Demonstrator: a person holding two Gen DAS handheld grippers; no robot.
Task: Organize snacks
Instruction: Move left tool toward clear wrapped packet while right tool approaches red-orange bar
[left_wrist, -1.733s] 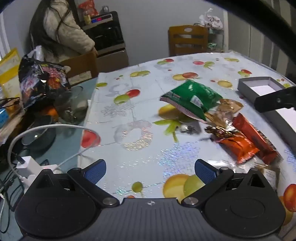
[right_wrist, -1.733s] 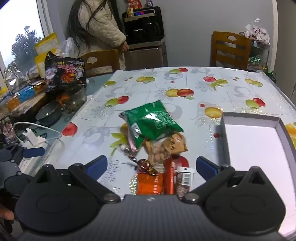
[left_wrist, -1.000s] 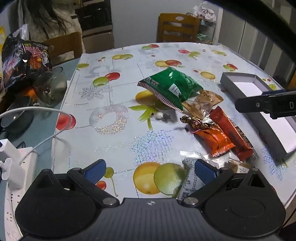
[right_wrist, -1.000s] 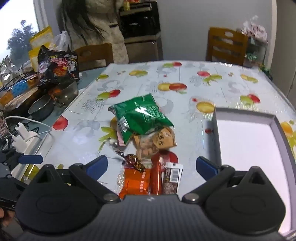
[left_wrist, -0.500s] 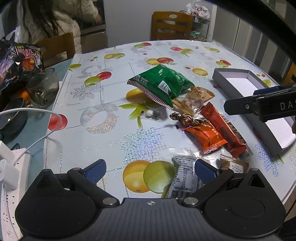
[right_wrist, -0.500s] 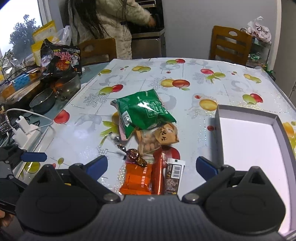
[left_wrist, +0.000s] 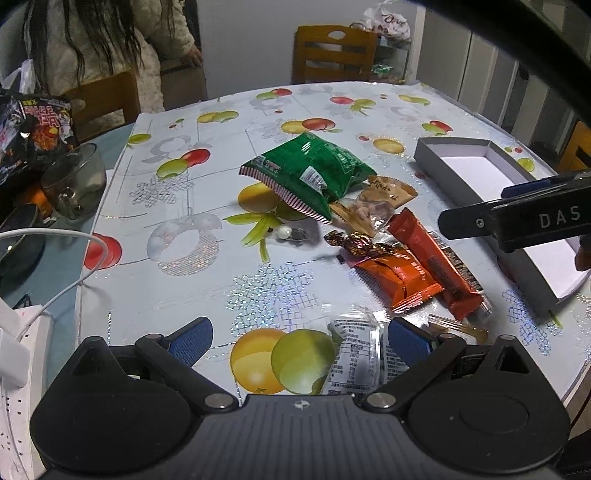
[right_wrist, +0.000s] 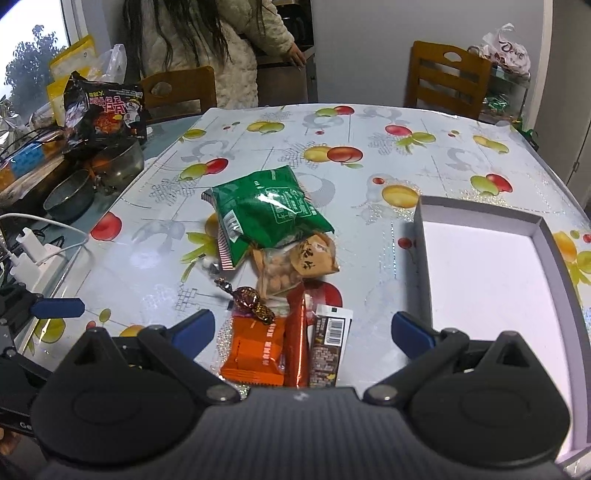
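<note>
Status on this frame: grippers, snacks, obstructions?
Left gripper and right gripper open, empty. Snack pile loose on the table; grey box empty beside it. Nothing blocking.

Left gripper (left_wrist: 297, 338) pulls back toward the table's near edge, and a clear nutrition-label packet (left_wrist: 356, 360) slides into view.

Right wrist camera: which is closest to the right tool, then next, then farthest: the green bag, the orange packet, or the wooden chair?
1. Orange packet, between the right tool's fingers.
2. Green bag, mid-table.
3. Wooden chair, beyond the table's far edge, at right.
</note>
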